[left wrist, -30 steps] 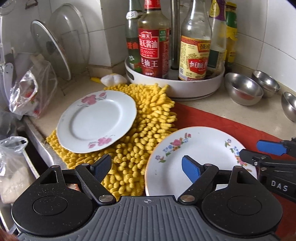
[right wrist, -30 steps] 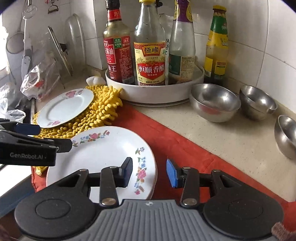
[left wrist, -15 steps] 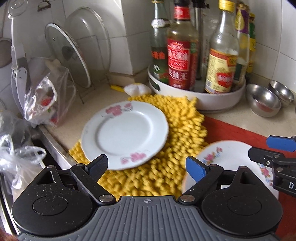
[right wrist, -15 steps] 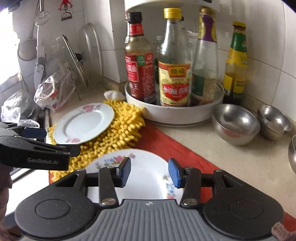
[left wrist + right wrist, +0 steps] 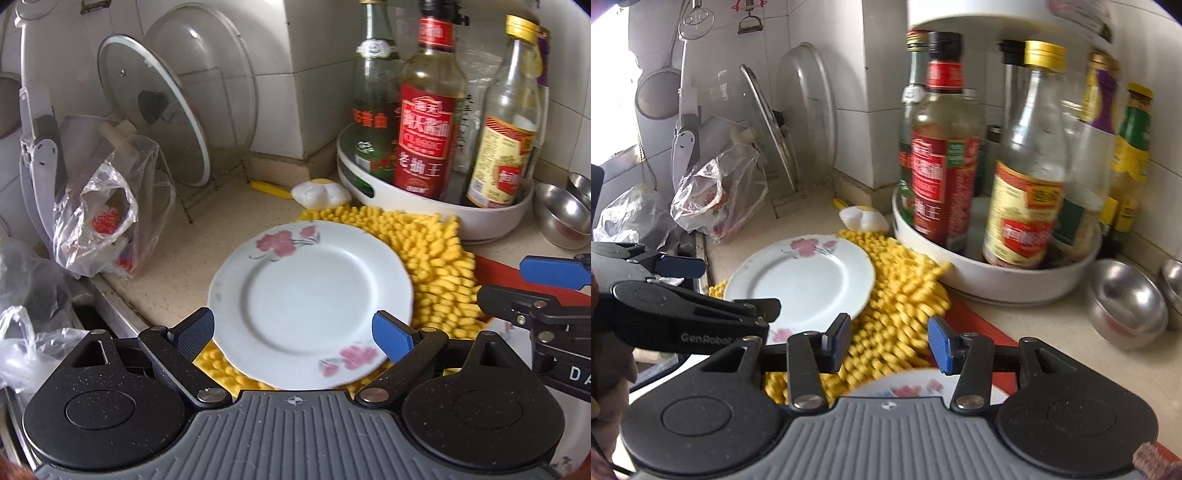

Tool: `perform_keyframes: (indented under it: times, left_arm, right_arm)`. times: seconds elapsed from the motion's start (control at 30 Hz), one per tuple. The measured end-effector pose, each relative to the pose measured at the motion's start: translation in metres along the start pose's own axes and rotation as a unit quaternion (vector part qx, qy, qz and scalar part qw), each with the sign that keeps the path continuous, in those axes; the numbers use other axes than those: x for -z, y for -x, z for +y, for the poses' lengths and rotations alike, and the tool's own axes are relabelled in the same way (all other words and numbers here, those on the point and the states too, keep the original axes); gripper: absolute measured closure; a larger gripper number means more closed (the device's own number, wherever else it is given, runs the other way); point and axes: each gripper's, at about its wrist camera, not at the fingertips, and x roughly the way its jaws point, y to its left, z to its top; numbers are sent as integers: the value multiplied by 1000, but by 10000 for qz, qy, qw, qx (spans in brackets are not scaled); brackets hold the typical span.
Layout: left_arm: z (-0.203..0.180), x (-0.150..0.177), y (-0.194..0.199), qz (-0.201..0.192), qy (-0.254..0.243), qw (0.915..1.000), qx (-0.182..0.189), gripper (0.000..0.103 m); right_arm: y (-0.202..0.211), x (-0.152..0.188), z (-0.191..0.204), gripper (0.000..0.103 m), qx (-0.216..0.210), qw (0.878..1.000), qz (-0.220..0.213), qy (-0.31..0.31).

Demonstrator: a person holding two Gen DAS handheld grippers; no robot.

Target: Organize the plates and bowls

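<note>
White tiled walls (image 5: 266, 74), speckled beige countertop (image 5: 192, 258), daylight from the left; glass lids (image 5: 155, 110) racked against the wall.

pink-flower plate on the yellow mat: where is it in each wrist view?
Left wrist: the plate sits centre frame, on the yellow mat, framed by the open left gripper.
Right wrist: the plate sits left of centre.
Shared landmark: white bottle tray.

A speckled beige countertop (image 5: 207, 236) carries a yellow chenille mat (image 5: 424, 251), a red mat (image 5: 982, 325), a white turntable tray (image 5: 997, 284) of bottles, steel bowls (image 5: 1126, 302), a wire lid rack (image 5: 199, 192), a crumpled plastic bag (image 5: 107, 221) and an egg-shaped white and yellow piece (image 5: 319, 192).
</note>
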Motion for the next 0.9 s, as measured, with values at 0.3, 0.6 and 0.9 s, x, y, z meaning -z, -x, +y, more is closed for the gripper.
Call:
perform_keyframes:
  times: [0.3, 0.6, 0.9]
  left_arm:
    - [31, -3, -30, 193, 31, 9998, 82, 8]
    - [57, 0, -63, 478, 100, 9987, 164, 8]
    - [69, 2, -83, 612, 251, 9957, 647, 7]
  right_arm:
    - [-40, -17, 23, 60, -81, 9997, 222, -94]
    - [-79, -21, 25, 60, -47, 9976, 619, -320]
    - [-109, -23, 19, 60, -123, 9933, 957, -641]
